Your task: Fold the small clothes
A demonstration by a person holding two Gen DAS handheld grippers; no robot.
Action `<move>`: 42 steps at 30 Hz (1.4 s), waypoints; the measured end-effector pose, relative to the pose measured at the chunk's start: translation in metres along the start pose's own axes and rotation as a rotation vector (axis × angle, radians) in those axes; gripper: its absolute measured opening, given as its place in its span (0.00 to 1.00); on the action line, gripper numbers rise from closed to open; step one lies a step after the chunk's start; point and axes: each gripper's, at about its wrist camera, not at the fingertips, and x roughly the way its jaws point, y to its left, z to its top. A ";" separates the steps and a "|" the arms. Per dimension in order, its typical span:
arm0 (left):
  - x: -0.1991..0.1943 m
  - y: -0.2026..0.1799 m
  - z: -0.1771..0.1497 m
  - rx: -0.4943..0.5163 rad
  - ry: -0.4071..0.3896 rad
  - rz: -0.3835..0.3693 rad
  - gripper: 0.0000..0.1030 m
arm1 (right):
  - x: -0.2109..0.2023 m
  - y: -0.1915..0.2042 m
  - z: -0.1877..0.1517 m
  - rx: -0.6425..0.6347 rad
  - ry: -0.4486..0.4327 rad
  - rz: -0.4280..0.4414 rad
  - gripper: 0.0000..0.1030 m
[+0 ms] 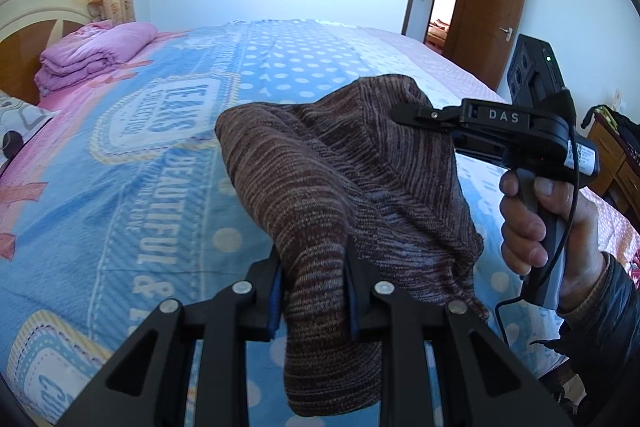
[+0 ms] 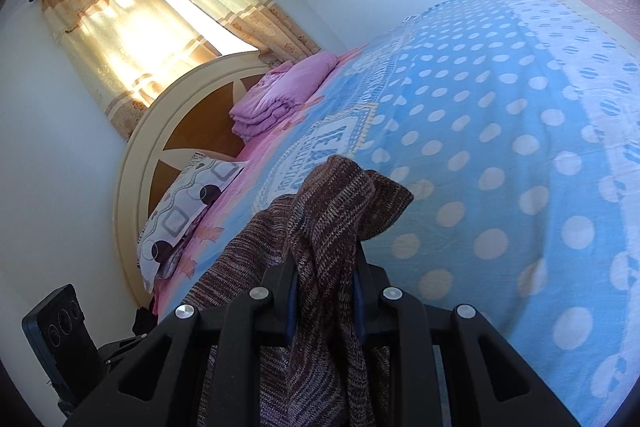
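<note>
Brown knit garment (image 1: 340,187) hangs in the air above the bed (image 1: 160,167), pinched at two spots. My left claw (image 1: 312,291) is clamped narrow on a bunched fold at its near edge, the loose end drooping below the fingers. My right claw (image 2: 326,291) grips another fold the same way; in the left view it holds the cloth's far right corner, with my hand (image 1: 536,223) on the handle. Far left on the bed sit a folded pink quilt (image 1: 92,55) and a patterned pillow (image 2: 184,211) by the headboard (image 2: 160,131).
</note>
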 end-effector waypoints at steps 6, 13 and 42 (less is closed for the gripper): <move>-0.013 0.016 -0.003 -0.017 -0.027 0.027 0.25 | 0.018 0.021 -0.002 -0.028 0.025 0.029 0.21; -0.023 0.035 -0.013 -0.028 -0.045 0.063 0.25 | 0.043 0.048 -0.004 -0.065 0.056 0.052 0.21; -0.012 0.075 -0.068 -0.079 0.021 0.150 0.25 | 0.136 0.068 -0.030 -0.125 0.212 0.013 0.21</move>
